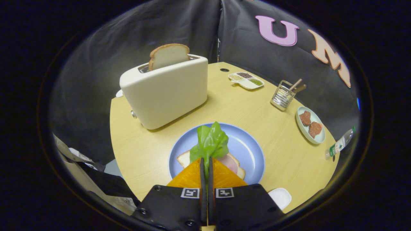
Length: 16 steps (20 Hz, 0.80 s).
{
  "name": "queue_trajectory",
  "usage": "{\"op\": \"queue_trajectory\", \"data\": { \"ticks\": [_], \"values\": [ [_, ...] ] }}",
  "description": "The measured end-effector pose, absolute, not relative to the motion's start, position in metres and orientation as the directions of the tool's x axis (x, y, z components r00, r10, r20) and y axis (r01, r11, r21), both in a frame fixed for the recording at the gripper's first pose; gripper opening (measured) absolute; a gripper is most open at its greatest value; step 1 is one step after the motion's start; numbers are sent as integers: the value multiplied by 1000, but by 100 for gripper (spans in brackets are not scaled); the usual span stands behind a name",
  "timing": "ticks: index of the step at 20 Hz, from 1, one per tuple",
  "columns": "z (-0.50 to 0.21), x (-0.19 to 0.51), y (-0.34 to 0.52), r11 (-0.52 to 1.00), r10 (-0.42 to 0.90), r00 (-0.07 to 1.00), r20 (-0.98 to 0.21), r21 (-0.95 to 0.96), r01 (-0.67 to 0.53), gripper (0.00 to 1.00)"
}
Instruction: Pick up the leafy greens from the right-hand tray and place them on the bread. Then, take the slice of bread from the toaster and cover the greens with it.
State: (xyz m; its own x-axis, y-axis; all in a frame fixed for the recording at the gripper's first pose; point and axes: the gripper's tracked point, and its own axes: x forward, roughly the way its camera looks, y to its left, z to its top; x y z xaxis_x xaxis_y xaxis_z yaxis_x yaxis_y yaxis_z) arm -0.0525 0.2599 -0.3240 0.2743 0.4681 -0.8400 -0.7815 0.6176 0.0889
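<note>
The tongs (206, 162) are pinched almost together, both fingers pressing on the lower end of the leafy greens (210, 142), with only a thin slit left between them. The greens are a bright, glossy, crinkled leaf that stands up out of the fingertips, its long axis running straight ahead along the fingers, stem end in the grip and the pointed tip aimed toward the toaster (165, 93).

Just under and ahead of the fingertips lies a slice of bread (184, 158) with a pink slice of ham (229, 162) on it, both resting on a pale blue plate (249, 150). The leaf hangs over the bread; whether it touches it cannot be told. The far and right parts of the plate are bare.

Beyond the plate, a cream toaster stands on the worktop (257, 112), set at an angle, with a second bread slice (168, 55) sticking upright out of its slot. There is open wood between plate and toaster.

Further right, well apart from the plate, stand a divided dish of seasonings (246, 80), a wire holder with sticks (283, 96), a small plate with two brown pieces (310, 124) near the worktop's rim, and a bottle (340, 144) past that rim. A small white dish (281, 197) sits beside the tongs' body at the near edge.
</note>
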Motion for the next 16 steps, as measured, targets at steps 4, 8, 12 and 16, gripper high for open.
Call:
{"op": "queue_trajectory", "data": {
  "ticks": [4,8,12,16],
  "values": [
    [-333,-50,263,618,459,260,-849,95,-780,12],
    [-336,-52,260,618,441,253,-861,87,-782,27],
    [-337,-54,262,624,439,257,-861,86,-777,60],
    [-326,-47,262,649,429,304,-851,56,-759,100]
  ]
}}
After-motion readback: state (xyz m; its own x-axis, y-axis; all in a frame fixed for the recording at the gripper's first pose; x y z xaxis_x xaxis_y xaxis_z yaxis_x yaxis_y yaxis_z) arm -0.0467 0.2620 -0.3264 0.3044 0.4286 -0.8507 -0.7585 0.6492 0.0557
